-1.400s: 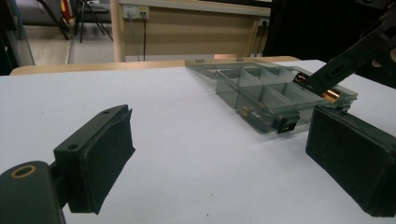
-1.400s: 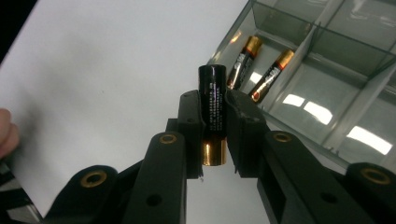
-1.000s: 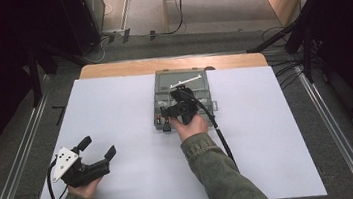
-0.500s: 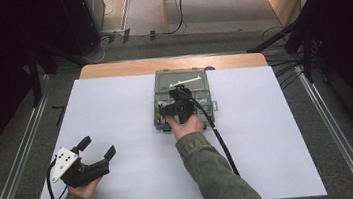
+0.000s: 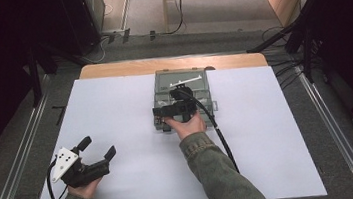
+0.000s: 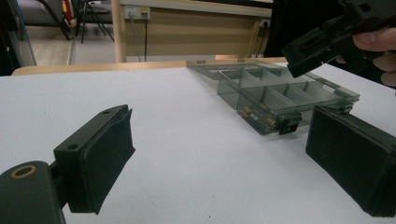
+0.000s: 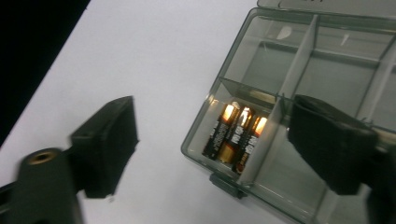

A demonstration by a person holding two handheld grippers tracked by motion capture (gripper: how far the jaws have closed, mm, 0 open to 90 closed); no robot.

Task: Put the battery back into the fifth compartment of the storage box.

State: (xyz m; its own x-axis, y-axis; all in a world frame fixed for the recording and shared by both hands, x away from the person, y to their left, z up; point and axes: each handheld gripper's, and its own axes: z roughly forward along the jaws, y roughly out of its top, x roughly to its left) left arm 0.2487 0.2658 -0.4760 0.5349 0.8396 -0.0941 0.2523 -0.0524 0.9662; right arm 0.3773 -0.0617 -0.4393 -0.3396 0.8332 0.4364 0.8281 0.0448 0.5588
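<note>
Smoky clear plastic makes up the compartment box (image 5: 183, 98), which lies open on the white tabletop (image 5: 115, 106) toward its far middle, lid folded back toward the far edge. Three batteries (image 7: 236, 133) lie side by side in the corner compartment at the box's near left, black and copper-coloured, their ends catching the light. The right tool (image 5: 172, 111) hangs just above that corner, held in the person's right hand (image 5: 186, 125). Its jaws have just been opening and now stand wide apart with nothing between the pads; in the right gripper view one jaw sits over the bare tabletop beside the box, the other over the compartment next to the batteries. The left tool (image 5: 97, 148) rests low at the near left of the tabletop, well apart from the box, jaws spread wide and empty. From the left gripper view the box (image 6: 280, 98) lies ahead to the right.
</note>
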